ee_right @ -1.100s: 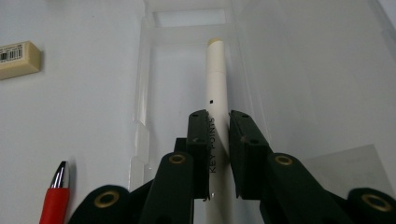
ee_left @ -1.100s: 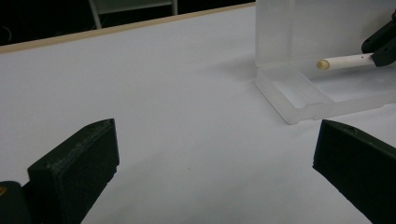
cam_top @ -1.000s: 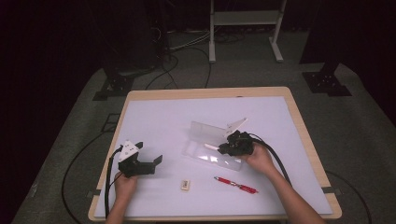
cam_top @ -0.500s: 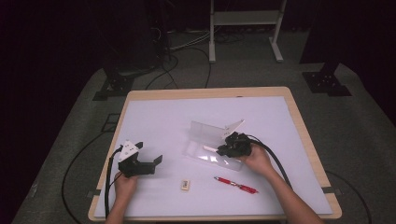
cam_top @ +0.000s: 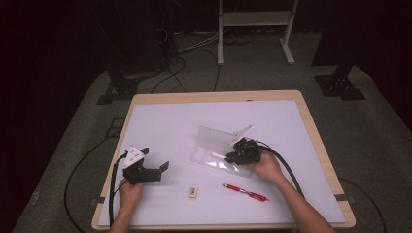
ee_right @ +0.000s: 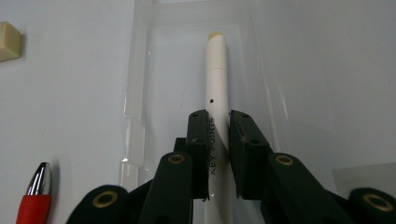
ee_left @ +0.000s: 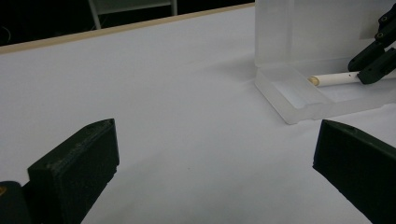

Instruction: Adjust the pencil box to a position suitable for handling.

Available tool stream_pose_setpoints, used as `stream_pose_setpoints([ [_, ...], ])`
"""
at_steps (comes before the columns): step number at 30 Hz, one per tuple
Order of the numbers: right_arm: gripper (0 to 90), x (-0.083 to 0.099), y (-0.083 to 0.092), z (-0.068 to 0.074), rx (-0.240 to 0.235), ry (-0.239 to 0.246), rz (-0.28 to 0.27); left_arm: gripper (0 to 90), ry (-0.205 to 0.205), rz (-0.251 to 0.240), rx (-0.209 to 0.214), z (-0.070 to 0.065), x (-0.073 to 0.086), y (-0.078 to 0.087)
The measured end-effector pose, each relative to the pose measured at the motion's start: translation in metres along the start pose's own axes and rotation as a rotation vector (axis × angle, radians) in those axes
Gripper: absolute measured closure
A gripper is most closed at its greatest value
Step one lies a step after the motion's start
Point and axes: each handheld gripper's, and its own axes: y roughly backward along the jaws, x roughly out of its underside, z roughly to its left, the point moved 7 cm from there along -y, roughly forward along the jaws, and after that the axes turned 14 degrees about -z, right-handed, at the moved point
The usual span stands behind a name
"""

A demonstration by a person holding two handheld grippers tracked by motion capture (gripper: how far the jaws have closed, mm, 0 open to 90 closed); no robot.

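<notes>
A clear plastic pencil case lies open mid-table, its lid standing up at the back. My right gripper is shut on a white pen and holds it lengthwise over the case's tray. In the right gripper view the jaws pinch the white pen at its middle, its tip pointing away along the tray. My left gripper rests at the table's left, open and with nothing in it. In the left gripper view its jaws stand wide, facing the case and the pen.
A red pen lies near the front edge, right of a small cream eraser. Both show in the right gripper view, the red pen and the eraser. Cables trail from both grippers off the front of the table.
The right gripper has crept slightly down toward the tray with the white pen. The left gripper has not moved.
</notes>
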Motion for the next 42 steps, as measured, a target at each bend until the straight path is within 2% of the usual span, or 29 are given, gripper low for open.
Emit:
stream_pose_setpoints([
  [9, 76.4, 0.000, 0.000, 0.001, -0.010, -0.017, -0.003, 0.0, 0.000, 0.000, 0.000, 0.000, 0.000, 0.000],
  [15, 71.3, -0.003, 0.002, 0.004, -0.003, 0.000, -0.017, 0.0, 0.001, 0.000, 0.000, 0.000, 0.000, 0.000],
  [18, 69.1, -0.006, 0.006, 0.006, 0.001, -0.014, -0.035, 0.0, 0.001, -0.001, 0.000, 0.000, 0.000, 0.000],
  [25, 62.9, -0.013, 0.023, 0.011, 0.016, -0.003, -0.072, 0.0, 0.001, 0.000, 0.000, 0.000, 0.000, 0.000],
  [31, 60.3, -0.012, 0.035, 0.016, 0.021, -0.006, -0.078, 0.0, 0.001, 0.000, -0.002, 0.000, 0.000, 0.000],
  [38, 54.7, -0.008, 0.052, 0.023, 0.008, -0.032, -0.092, 0.0, 0.000, 0.002, -0.002, 0.000, 0.000, 0.000],
  [42, 53.2, -0.006, 0.056, 0.026, 0.004, -0.039, -0.091, 0.0, -0.001, 0.002, -0.002, 0.000, 0.000, 0.000],
])
